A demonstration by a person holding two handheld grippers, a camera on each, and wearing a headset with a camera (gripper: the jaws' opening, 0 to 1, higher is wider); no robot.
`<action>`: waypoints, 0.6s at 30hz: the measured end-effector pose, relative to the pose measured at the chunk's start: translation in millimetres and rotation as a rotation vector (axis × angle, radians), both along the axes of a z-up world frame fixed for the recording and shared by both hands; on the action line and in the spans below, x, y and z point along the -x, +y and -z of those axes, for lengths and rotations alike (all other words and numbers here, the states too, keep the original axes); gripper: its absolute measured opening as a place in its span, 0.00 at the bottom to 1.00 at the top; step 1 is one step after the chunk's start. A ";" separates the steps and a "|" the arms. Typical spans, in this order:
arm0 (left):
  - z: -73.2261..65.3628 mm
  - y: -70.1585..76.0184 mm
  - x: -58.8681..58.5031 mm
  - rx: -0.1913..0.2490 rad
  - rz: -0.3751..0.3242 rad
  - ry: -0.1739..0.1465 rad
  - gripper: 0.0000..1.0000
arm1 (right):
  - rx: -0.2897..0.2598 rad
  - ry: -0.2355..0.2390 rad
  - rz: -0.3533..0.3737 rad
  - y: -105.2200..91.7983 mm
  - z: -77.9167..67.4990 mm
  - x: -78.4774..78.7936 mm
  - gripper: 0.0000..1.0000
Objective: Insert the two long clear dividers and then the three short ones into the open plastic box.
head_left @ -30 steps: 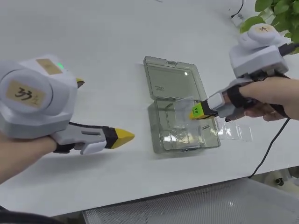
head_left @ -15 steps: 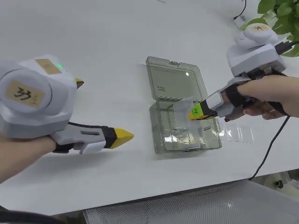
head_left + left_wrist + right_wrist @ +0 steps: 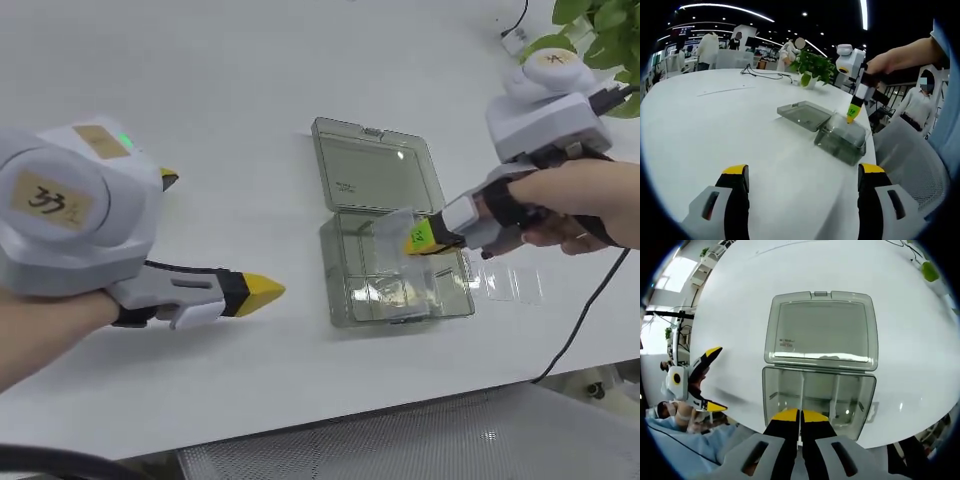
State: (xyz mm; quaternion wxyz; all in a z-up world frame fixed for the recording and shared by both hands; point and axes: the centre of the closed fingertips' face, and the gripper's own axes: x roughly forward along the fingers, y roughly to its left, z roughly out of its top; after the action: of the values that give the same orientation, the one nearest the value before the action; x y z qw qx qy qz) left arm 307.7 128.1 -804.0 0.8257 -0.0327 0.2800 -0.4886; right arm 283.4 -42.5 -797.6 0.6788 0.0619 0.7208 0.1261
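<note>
The open plastic box (image 3: 395, 318) was found on the white table (image 3: 200, 80), right of centre and near the front edge, its lid (image 3: 375, 178) folded flat toward the far side. In the right gripper view the box (image 3: 769, 390) was seen from above, with partition lines across its tray and the lid (image 3: 822, 327) lying beyond it.

The right gripper (image 3: 420, 240) was held over the far right part of the tray. Its jaws were closed almost together on a clear divider (image 3: 393, 228), which was tilted above the tray's far half. In the right gripper view this gripper (image 3: 800, 415) was seen pinching the divider edge-on as a thin line. Whether the divider touched the tray floor could not be told.

Clear pieces (image 3: 385, 293) were noted in the near part of the tray. Further clear dividers (image 3: 510, 284) lay flat on the table just right of the box.

The left gripper (image 3: 220, 235) was held well left of the box, apart from it, with bare table between. Its jaws were spread wide with nothing between them, as confirmed in the left gripper view (image 3: 802, 169).

A black cable (image 3: 585, 310) ran over the front edge at the right. A plant (image 3: 600, 20) stood at the far right corner.
</note>
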 end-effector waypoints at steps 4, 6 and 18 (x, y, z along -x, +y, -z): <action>1.6 1.3 -0.1 -0.005 -0.002 0.002 0.92 | 0.004 -0.004 -0.018 1.6 1.4 -1.5 0.02; 1.3 2.1 -0.7 0.000 -0.007 0.003 0.92 | 0.004 -0.002 -0.018 -0.7 1.7 -1.7 0.02; 2.7 0.7 -1.1 0.000 -0.006 0.006 0.92 | 0.000 0.005 -0.022 -0.2 3.0 -4.9 0.02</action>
State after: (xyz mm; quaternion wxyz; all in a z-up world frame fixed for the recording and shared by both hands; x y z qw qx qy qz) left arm 308.8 128.8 -806.7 0.8263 -0.0351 0.2824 -0.4861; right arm 288.3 -42.7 -800.6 0.6754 0.0544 0.7232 0.1332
